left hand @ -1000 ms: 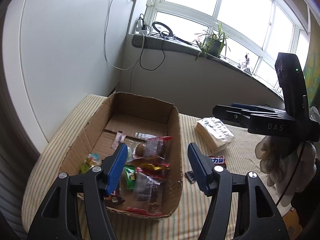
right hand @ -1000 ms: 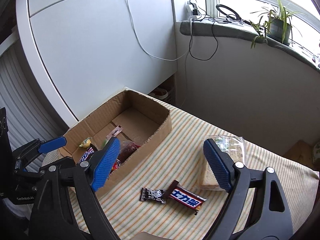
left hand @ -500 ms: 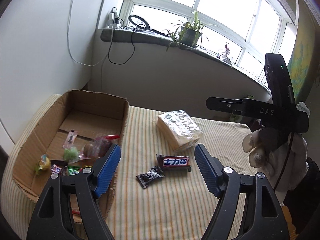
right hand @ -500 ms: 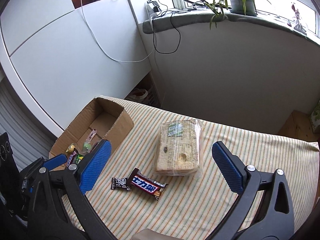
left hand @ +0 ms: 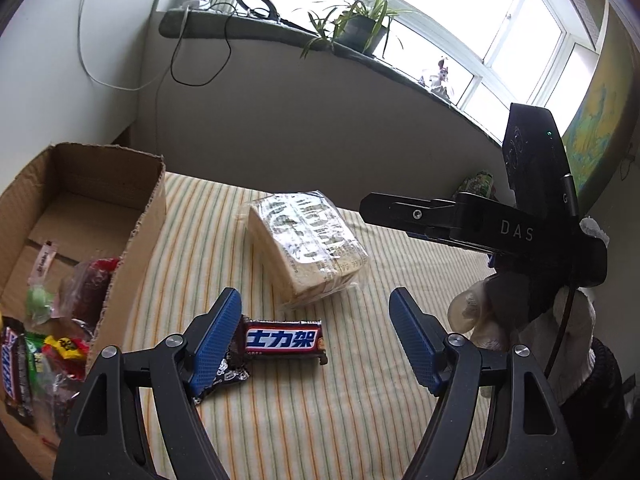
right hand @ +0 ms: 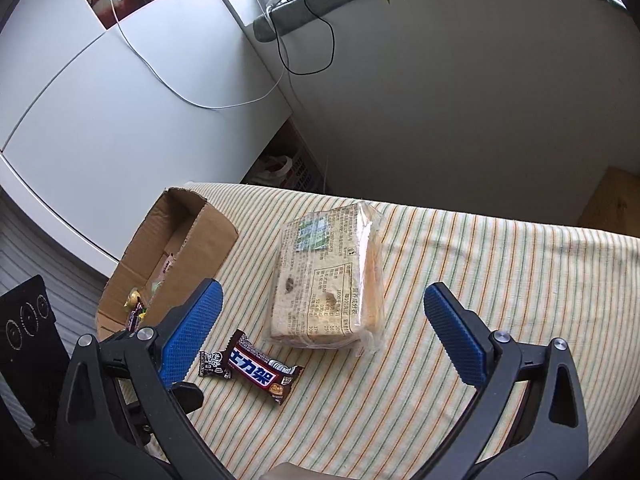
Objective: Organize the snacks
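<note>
A bagged loaf of sliced bread (left hand: 306,246) lies on the striped tablecloth; it also shows in the right wrist view (right hand: 330,280). A Snickers bar (left hand: 284,340) (right hand: 262,372) and a small dark candy packet (left hand: 228,374) (right hand: 214,364) lie in front of it. A cardboard box (left hand: 148,236) (right hand: 208,240) at the left holds several wrapped snacks. My left gripper (left hand: 316,340) is open and empty above the Snickers bar. My right gripper (right hand: 320,336) is open and empty above the bread, and is seen side-on in the left wrist view (left hand: 404,212).
The striped table (right hand: 500,264) ends at a grey wall below a windowsill with a potted plant (left hand: 360,30) and cables. A white cabinet (right hand: 120,120) stands left of the box. A basket (right hand: 288,168) sits on the floor behind the table.
Both grippers have swung right, away from the box. The left one now hovers over the Snickers bar and the right one over the bread. Both stay open.
</note>
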Demonstrator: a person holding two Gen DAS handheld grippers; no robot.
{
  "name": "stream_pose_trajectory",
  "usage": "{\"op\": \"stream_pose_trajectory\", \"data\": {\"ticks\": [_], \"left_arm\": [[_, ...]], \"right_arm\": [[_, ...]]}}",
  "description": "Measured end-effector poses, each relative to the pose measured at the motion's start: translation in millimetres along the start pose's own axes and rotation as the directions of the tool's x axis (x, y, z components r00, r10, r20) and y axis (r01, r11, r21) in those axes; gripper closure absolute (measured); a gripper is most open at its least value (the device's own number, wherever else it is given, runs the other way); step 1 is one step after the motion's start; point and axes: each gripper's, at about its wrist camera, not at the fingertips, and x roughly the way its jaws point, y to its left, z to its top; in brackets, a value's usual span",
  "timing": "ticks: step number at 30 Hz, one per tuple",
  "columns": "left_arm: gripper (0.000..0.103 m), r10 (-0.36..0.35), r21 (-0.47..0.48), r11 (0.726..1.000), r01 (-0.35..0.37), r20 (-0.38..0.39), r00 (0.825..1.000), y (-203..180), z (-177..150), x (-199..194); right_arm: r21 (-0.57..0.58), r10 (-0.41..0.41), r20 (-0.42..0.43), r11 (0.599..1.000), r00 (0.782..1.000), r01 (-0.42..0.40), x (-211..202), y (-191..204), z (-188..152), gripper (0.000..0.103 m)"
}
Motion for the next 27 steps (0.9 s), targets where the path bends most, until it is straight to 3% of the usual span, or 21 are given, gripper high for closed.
{"op": "stream_pose_trajectory", "data": {"ticks": [4,14,20,22,24,27], "left_arm": [[0.027,-0.022,-0.063,0.998,0.019,-0.039,0.999,8,4,25],[0.027,-0.026,-0.092,0.996,0.016,-0.110,0.994,14,8,68],[0.027,-0.044,-0.118,0.993,0.027,-0.140,0.989,18,10,81],[0.027,-0.039,-0.098,0.995,0.025,-0.142,0.989,14,12,82],[0.037,-0.049,-0.084,0.996,0.037,-0.148,0.988,10,13,82],[0.041,-0.054,-0.069,0.997,0.044,-0.149,0.987,4,14,86]], "right_arm": [[0.012,0.033,-0.046,0.999,0.998,-0.032,17,-8,0,0.001],[0.040,0.073,-0.111,0.997,0.991,-0.069,46,-22,1,0.012],[0.053,0.083,-0.131,0.996,0.988,-0.076,57,-26,0,0.026],[0.052,0.091,-0.138,0.995,0.986,-0.084,59,-25,0,0.038],[0.043,0.083,-0.134,0.996,0.988,-0.078,58,-24,0,0.039],[0.042,0.075,-0.124,0.997,0.989,-0.070,57,-22,-2,0.042]]}}
